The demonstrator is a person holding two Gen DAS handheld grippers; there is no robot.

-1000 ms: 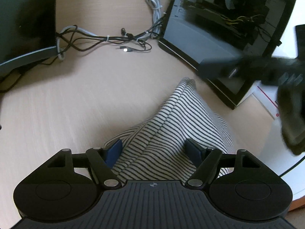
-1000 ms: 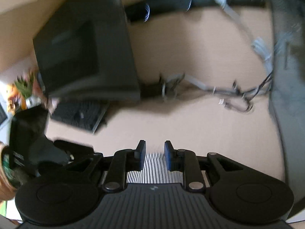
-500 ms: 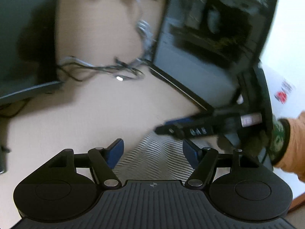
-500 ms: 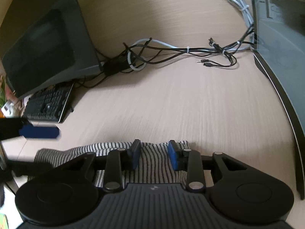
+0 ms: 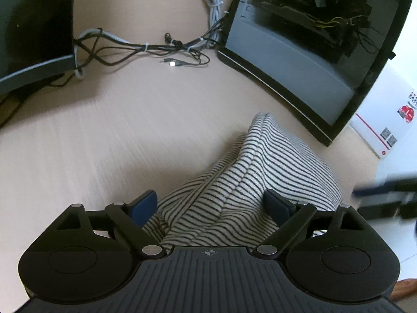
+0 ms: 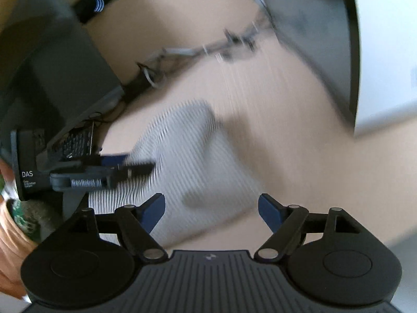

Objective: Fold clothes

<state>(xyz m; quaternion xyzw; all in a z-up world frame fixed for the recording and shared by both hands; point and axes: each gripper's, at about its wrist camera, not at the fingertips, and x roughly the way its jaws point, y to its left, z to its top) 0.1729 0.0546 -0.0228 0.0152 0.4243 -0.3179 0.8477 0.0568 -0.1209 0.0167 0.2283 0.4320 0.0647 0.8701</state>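
Both the left gripper (image 5: 212, 204) and right gripper (image 6: 211, 210) had just spread wide, releasing the striped garment (image 5: 250, 182); it lay bunched on the desk (image 5: 117, 143), that fold apparently laid down.

I'm holding the left gripper (image 5: 211, 204) angled downward, its jaws having just been opening and now spread wide, pads pressing nothing. My right gripper (image 6: 211, 210) is tilting down too, its 2 jaws just opened, gripping nothing.

Garment (image 5: 250, 182) on desk (image 5: 104, 143) (cables (image 5: 146, 47) behind)
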